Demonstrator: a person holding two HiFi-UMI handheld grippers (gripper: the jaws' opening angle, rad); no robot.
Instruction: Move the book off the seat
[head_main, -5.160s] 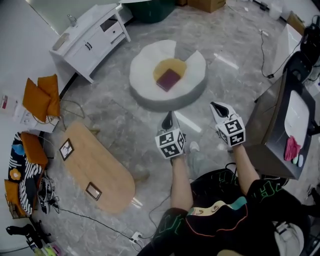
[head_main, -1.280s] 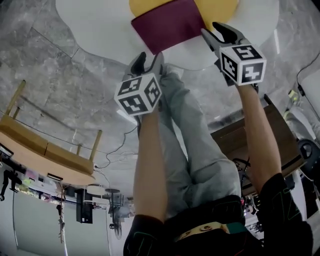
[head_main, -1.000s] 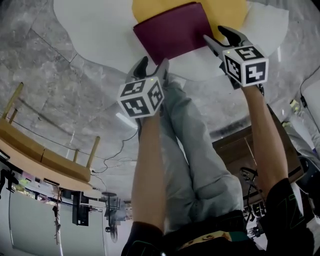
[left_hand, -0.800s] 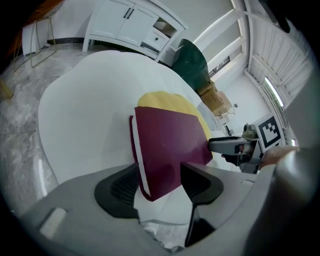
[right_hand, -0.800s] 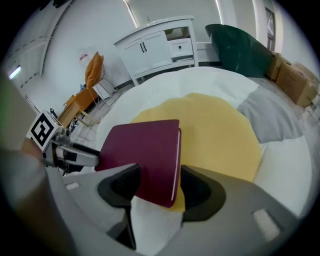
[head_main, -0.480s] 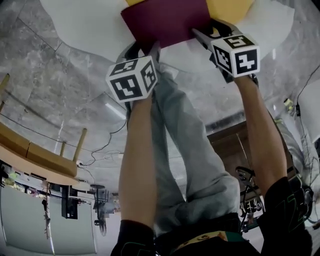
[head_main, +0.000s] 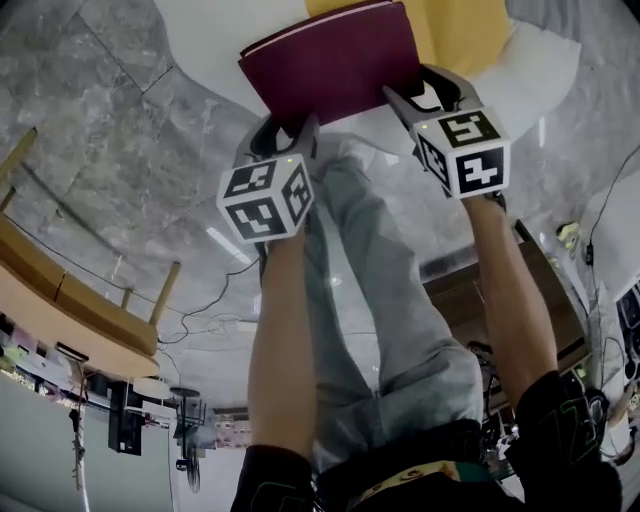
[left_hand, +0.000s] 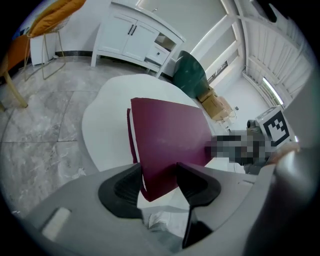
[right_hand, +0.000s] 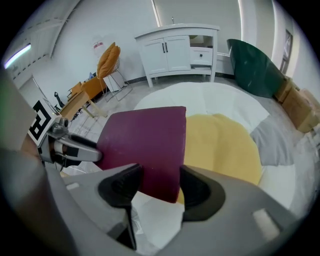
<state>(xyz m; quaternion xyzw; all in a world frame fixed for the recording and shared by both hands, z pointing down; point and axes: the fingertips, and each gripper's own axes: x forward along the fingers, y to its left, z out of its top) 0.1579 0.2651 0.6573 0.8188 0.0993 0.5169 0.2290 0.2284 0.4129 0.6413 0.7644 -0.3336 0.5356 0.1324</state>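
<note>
A maroon book (head_main: 335, 60) lies over the yellow centre cushion (head_main: 465, 35) of a round white seat (head_main: 200, 35). Its left side looks tilted up, with the white page edge showing. My left gripper (head_main: 288, 128) is shut on the book's near left corner; in the left gripper view that corner of the book (left_hand: 170, 140) sits wedged between the left gripper's (left_hand: 157, 182) pads. My right gripper (head_main: 418, 88) straddles the near right corner. Its jaws are closing, and the book (right_hand: 145, 140) reaches between the right gripper's (right_hand: 157, 182) pads.
A wooden table (head_main: 60, 300) stands to the left on the marble floor. A white cabinet (right_hand: 177, 50), a dark green object (right_hand: 255, 67) and orange chairs (right_hand: 107, 60) stand beyond the seat. A brown cabinet (head_main: 480, 290) is at the right, by the person's legs (head_main: 370, 280).
Both grippers have moved forward from just short of the book onto its near corners. The left jaws have closed on their corner, and the book's left edge now looks raised.
</note>
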